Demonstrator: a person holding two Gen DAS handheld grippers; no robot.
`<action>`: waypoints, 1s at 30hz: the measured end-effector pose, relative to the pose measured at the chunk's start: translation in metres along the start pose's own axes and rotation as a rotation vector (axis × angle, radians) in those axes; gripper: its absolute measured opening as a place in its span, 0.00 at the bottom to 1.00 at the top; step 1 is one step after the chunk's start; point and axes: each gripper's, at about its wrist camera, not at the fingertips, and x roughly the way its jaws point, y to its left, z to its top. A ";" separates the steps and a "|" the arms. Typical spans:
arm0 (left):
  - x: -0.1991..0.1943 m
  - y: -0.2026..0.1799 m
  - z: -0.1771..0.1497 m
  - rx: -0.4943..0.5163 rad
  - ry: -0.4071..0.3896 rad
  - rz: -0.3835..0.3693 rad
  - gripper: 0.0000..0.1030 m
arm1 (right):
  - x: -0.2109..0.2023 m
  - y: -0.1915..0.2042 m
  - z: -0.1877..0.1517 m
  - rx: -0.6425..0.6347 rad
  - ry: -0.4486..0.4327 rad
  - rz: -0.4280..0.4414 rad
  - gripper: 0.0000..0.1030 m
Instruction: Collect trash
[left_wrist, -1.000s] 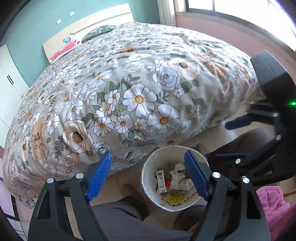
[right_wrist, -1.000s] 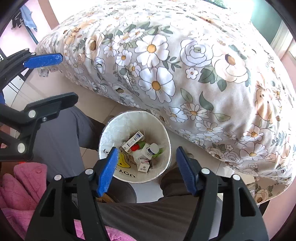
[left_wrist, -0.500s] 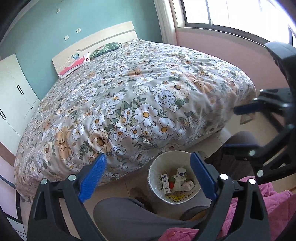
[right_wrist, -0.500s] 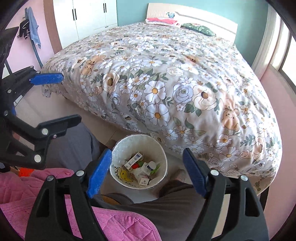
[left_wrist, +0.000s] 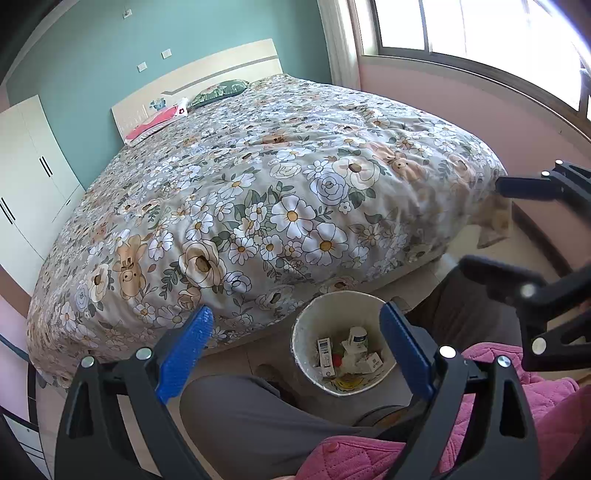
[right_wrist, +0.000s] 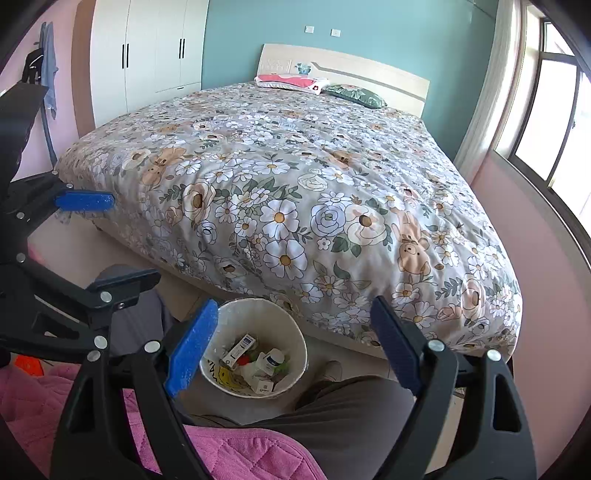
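A white wastebasket (left_wrist: 343, 294) (right_wrist: 226, 332) stands on the floor at the foot of the bed, between a person's feet. Inside lie a white bottle (left_wrist: 357, 336) (right_wrist: 274, 357), small cartons (left_wrist: 325, 352) (right_wrist: 241, 348) and other scraps. My left gripper (left_wrist: 295, 314) hangs open well above the basket with nothing between its blue pads. My right gripper (right_wrist: 293, 304) is likewise above the basket; its jaws are opening and hold nothing. Each gripper shows at the other view's edge: the right one's fingers (left_wrist: 524, 186), the left one's fingers (right_wrist: 85, 201).
A big bed with a flowered quilt (left_wrist: 280, 192) (right_wrist: 295, 192) fills the space beyond the basket. Grey trouser legs (left_wrist: 251, 417) (right_wrist: 354, 410) and a pink quilted garment (right_wrist: 236, 458) lie below the grippers. White wardrobes (right_wrist: 147, 59) stand at the far left, a window (left_wrist: 480, 33) on the right.
Both grippers have risen and drawn back from the wastebasket, which now looks smaller, with more of the room in view. Both pairs of jaws stand wider than a second ago.
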 end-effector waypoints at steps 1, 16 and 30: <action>0.001 0.001 0.000 -0.003 0.003 0.003 0.90 | 0.000 0.000 0.000 0.003 0.001 -0.001 0.81; -0.003 0.005 -0.001 -0.026 -0.002 0.039 0.90 | -0.009 0.000 -0.006 0.040 -0.008 -0.010 0.81; -0.003 0.007 -0.001 -0.026 0.000 0.040 0.90 | -0.012 0.003 -0.006 0.032 -0.017 -0.023 0.81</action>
